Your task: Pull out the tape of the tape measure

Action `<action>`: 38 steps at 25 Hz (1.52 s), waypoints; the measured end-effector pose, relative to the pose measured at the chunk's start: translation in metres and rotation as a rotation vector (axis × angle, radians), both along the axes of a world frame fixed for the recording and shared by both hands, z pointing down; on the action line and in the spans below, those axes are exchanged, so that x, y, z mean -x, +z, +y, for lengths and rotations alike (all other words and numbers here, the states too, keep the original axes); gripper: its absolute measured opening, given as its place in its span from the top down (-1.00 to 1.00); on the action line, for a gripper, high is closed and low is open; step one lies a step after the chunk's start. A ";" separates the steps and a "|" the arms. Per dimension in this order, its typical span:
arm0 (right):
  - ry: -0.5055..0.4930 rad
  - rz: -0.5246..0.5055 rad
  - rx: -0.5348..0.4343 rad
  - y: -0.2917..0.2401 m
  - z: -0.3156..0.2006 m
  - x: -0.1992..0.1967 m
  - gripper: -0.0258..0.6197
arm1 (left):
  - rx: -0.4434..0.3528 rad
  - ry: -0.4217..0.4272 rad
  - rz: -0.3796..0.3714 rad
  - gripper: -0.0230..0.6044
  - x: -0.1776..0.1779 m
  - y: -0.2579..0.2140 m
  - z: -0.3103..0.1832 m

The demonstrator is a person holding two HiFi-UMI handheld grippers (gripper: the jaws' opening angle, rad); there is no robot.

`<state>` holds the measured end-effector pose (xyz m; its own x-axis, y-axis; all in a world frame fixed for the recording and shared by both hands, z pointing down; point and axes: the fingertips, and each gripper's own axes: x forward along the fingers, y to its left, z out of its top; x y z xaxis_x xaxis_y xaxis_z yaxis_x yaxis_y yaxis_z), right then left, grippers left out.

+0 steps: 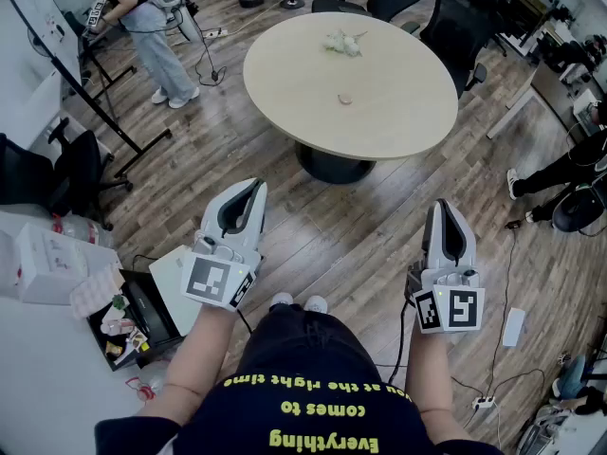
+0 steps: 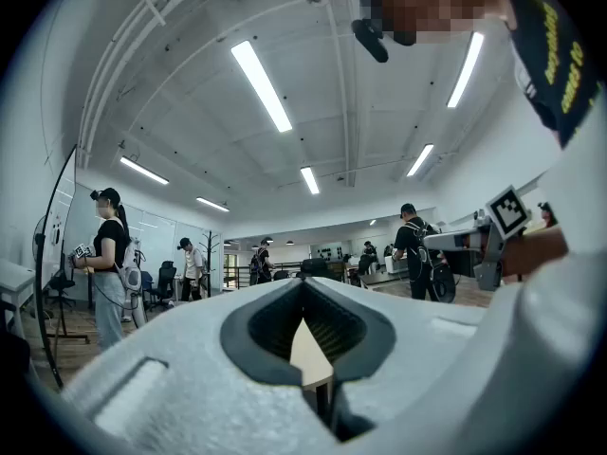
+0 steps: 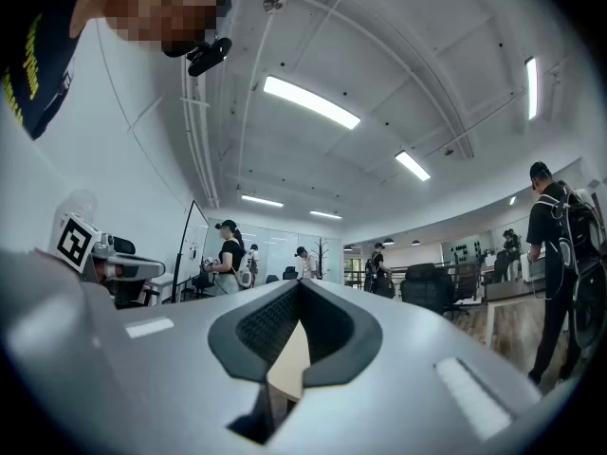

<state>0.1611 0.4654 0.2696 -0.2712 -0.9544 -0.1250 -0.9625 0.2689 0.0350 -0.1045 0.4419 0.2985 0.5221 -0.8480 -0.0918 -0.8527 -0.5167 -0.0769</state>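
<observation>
A floor (image 1: 379,226) of grey-brown wooden planks is shown, with open room left between the person and a round, pale-topped table (image 1: 398,74) on a dark pedestal. Black office chairs (image 1: 446,17) are ranged at its far edge. The white-shelled left gripper (image 1: 254,186) and right gripper (image 1: 446,204) are held well short of the table, their ribbed black pads closed together on nothing. On the tabletop are seen a whitish clump (image 1: 343,42) and a small tan disc (image 1: 344,99), too small to be confirmed as the tape measure.
</observation>
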 end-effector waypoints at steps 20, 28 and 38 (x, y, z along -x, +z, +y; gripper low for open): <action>-0.007 -0.073 0.135 0.037 -0.007 -0.017 0.46 | 0.079 0.005 -0.002 0.60 -0.024 0.021 -0.009; -0.032 -0.070 0.142 0.043 -0.041 0.001 0.21 | 0.123 -0.022 0.003 0.01 -0.017 0.035 -0.041; -0.001 -0.064 0.136 0.037 -0.130 0.014 0.18 | 0.146 0.000 0.027 -0.04 0.003 0.037 -0.144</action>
<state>0.1466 0.3350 0.3069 -0.2674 -0.9635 -0.0120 -0.9615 0.2676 -0.0628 -0.1071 0.2980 0.3355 0.5207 -0.8535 0.0182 -0.8537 -0.5204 0.0223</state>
